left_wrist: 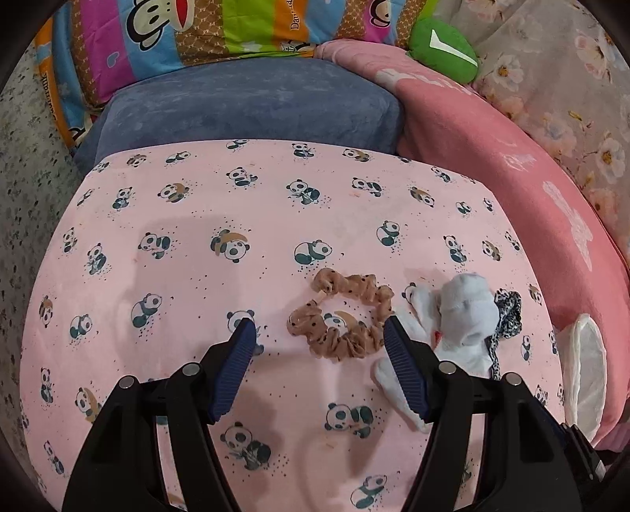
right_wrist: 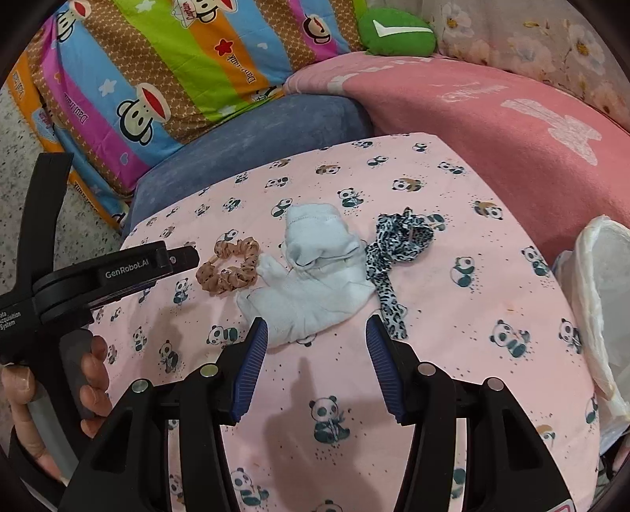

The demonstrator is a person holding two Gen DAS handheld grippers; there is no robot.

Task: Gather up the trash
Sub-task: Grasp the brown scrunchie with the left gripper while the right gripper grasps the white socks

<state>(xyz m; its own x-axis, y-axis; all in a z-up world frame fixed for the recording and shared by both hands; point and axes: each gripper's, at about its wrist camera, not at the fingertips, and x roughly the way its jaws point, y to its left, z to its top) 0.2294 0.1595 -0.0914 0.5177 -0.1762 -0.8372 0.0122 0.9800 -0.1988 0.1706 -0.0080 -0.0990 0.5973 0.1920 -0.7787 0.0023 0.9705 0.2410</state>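
Observation:
A tan dotted scrunchie (left_wrist: 341,319) lies on the pink panda sheet (left_wrist: 197,204), just ahead of my open, empty left gripper (left_wrist: 317,329), between its fingertips. A pale blue-white sock (left_wrist: 458,321) lies right of it, with a leopard-print hair tie (left_wrist: 506,319) beyond. In the right wrist view the scrunchie (right_wrist: 228,271), sock (right_wrist: 315,275) and leopard hair tie (right_wrist: 397,252) lie in a row. My right gripper (right_wrist: 317,331) is open and empty, its tips at the sock's near edge. The left gripper's body (right_wrist: 118,271) shows at the left.
A white bag (right_wrist: 598,299) stands open at the sheet's right edge; it also shows in the left wrist view (left_wrist: 586,366). A blue cushion (left_wrist: 252,106), a striped cartoon pillow (right_wrist: 157,78), a pink blanket (right_wrist: 492,130) and a green plush (right_wrist: 393,31) lie behind.

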